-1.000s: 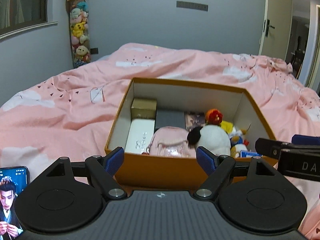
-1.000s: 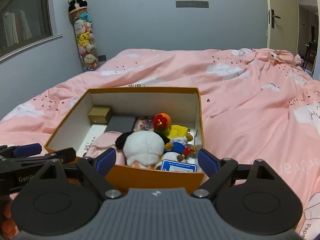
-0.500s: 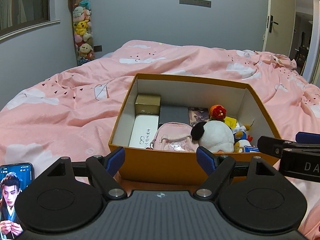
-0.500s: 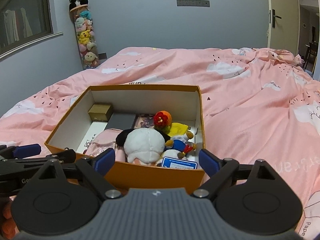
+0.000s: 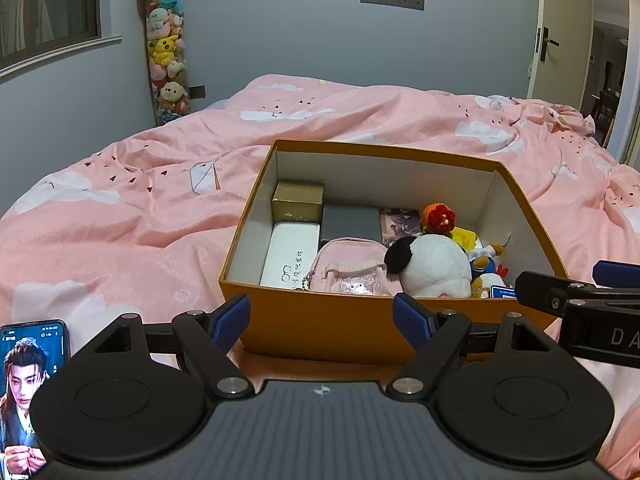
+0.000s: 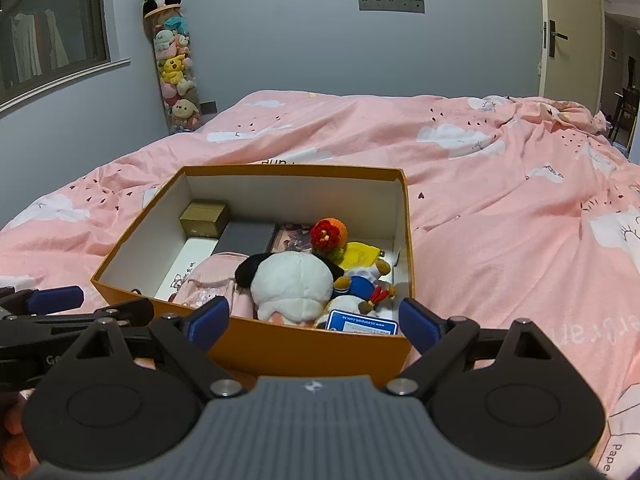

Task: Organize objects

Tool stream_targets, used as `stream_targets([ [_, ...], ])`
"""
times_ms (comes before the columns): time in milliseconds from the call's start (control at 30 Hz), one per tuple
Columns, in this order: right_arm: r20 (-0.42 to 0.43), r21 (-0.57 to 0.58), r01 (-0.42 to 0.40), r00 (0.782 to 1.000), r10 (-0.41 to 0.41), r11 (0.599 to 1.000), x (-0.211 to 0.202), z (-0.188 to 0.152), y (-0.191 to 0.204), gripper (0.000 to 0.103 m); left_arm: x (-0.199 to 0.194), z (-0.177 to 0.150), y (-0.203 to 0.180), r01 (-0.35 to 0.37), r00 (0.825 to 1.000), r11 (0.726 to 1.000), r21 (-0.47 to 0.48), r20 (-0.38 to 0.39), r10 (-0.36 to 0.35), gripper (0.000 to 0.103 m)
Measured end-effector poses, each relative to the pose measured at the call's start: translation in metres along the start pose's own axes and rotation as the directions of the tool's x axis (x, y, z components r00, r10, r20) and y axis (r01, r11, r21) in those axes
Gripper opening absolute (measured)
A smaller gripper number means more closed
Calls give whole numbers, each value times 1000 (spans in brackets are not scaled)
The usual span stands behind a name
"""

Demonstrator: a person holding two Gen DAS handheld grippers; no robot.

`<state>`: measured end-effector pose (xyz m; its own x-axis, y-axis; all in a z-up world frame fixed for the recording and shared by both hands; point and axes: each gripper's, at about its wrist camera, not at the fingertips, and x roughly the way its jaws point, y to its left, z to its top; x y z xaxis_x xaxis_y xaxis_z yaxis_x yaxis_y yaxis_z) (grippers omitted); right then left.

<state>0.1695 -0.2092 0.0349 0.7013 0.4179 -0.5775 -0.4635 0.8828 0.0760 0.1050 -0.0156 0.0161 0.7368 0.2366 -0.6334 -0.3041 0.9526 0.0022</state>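
**Both tongs released in front of the filled orange box**

The orange box [image 5: 360, 332] stands on the bed with the pink duvet [image 5: 120, 220], its top open. Inside, along the left wall, lie a white glasses case [image 5: 288, 254] and behind it a small gold box [image 5: 298, 202]. Next to these are a dark grey flat box [image 5: 350, 223] and a pink mini backpack [image 5: 348, 268]. In the right part sits a white plush with black ears [image 6: 294, 284], and behind it a crocheted orange and red toy [image 6: 329, 233]. A duck plush in blue clothes [image 6: 360, 280] and a blue card [image 6: 362, 322] lie near the front right corner.

The left tongs [image 5: 320, 320] are released, with blue pads wide apart, just before the near wall of the box and holding nothing. The right tongs [image 6: 314, 320] are also released and empty, near the same wall. A phone [image 5: 28, 392] with a lit screen lies on the duvet at the left. In the far corner a clear tube of plush toys [image 6: 174, 68] stands against the wall.
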Motion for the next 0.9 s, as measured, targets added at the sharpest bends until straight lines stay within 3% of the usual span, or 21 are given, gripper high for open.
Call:
stream_targets([
  [900, -20, -8, -10, 1000, 10, 1000, 4, -3, 3, 96, 0, -2, 1, 1, 1000, 1000, -7, -11, -1, 94],
])
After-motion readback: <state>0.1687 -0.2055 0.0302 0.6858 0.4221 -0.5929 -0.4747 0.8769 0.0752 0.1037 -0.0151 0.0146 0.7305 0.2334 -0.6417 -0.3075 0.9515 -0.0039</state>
